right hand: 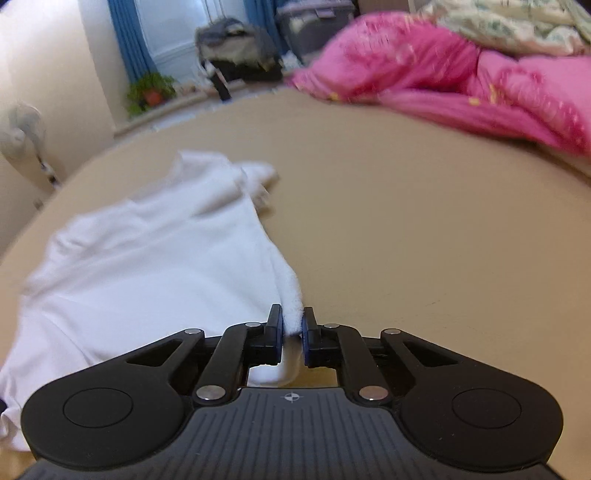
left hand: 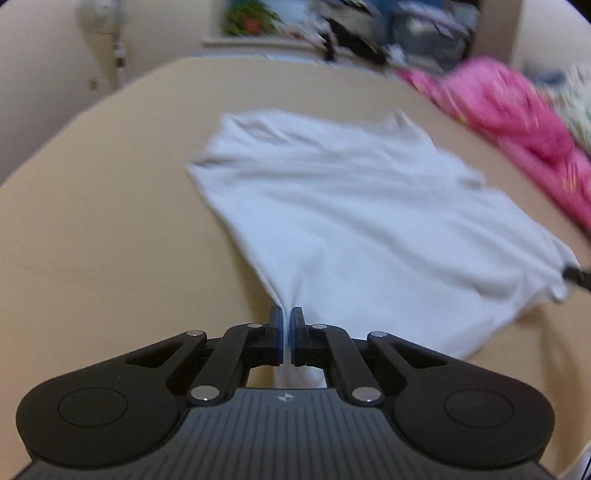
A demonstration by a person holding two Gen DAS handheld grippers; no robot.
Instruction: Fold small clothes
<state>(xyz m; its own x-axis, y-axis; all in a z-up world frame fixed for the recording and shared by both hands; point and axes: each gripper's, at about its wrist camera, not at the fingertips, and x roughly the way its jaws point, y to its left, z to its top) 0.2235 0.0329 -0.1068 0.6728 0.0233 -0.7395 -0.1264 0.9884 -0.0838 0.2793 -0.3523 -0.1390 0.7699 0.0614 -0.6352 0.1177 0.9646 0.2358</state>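
Note:
A small white garment (left hand: 343, 206) lies spread on a tan surface (left hand: 92, 221). My left gripper (left hand: 287, 317) is shut on its near corner, and the cloth is pulled to a point between the pads. In the right wrist view the same white garment (right hand: 147, 266) lies to the left. My right gripper (right hand: 293, 319) is shut on another corner of it, with white cloth bunched between the fingers. The tip of the right gripper (left hand: 576, 275) shows at the right edge of the left wrist view, at the garment's far corner.
A pink blanket (right hand: 461, 77) with a pale patterned cloth (right hand: 517, 26) lies along the far right of the tan surface (right hand: 424, 221). A standing fan (right hand: 22, 129), a potted plant (right hand: 151, 92), blue curtains and clutter stand beyond the far edge.

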